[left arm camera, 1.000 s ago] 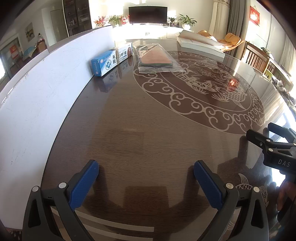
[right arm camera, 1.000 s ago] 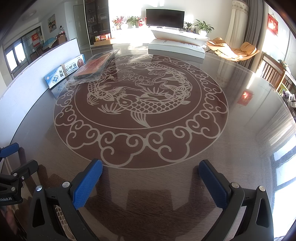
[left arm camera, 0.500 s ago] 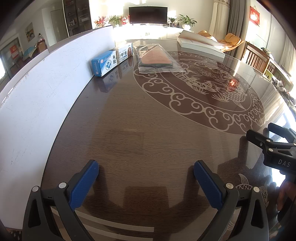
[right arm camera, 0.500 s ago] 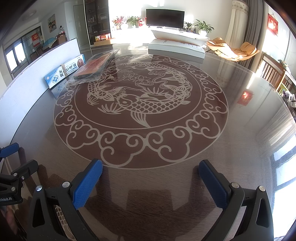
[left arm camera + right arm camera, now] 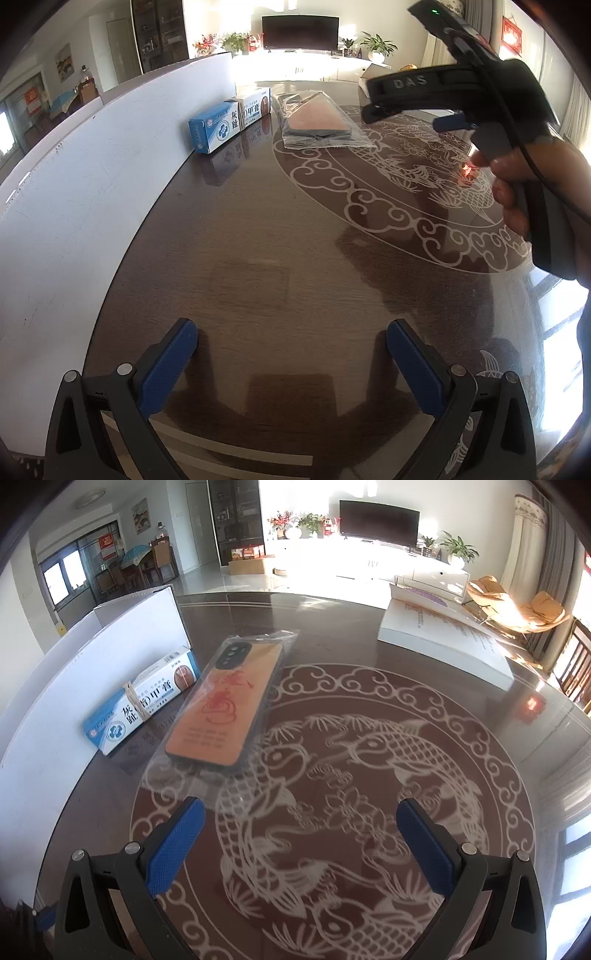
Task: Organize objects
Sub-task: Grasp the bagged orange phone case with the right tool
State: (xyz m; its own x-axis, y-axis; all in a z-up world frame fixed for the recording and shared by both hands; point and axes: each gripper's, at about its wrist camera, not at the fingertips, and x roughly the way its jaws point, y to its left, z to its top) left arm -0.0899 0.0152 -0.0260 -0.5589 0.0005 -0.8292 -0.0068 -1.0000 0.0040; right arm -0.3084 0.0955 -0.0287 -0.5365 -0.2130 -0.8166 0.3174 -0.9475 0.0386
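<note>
From the left wrist view, the left gripper [image 5: 291, 354] hangs wide open and empty over bare bench [image 5: 258, 258]. Far ahead lie the blue box [image 5: 216, 127] and, right of it, the bagged phone case [image 5: 316, 120], long axis running away from the gripper. The right gripper [image 5: 406, 110] reaches toward them from ahead and to the right.

From the right wrist view, that gripper [image 5: 301, 832] is spread wide, holding nothing. The case [image 5: 225, 709] lies just ahead-left, camera end pointing away, probably the intended pick. The box [image 5: 142, 703] lies against the white board [image 5: 74, 672].
</note>
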